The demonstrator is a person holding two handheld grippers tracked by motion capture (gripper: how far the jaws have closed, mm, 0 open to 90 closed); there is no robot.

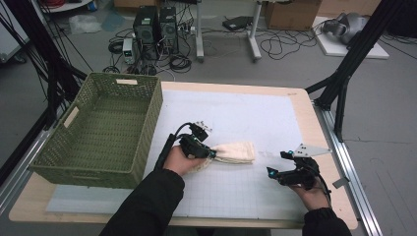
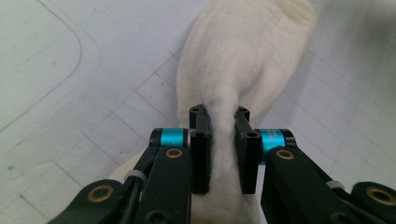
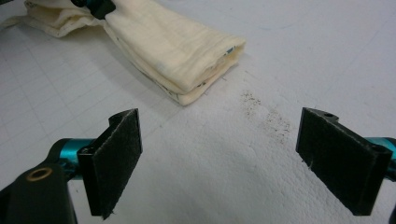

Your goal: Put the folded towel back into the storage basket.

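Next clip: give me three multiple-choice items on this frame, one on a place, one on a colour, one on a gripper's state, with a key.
1. Where does the basket stand?
A. On the table's left part
B. On the table's right part
C. On the floor

2. What colour is the cloth?
A. Green
B. Cream
C. Blue

3. How is the right gripper?
A. Shut on the cloth
B. Shut on nothing
C. Open, nothing between its jaws

Key: 1 A, the high view shows it left of the white mat. 2 B, it looks cream in the high view and both gripper views. 3 C, the right gripper view shows its jaws wide apart over the mat, while the left gripper pinches the cloth.
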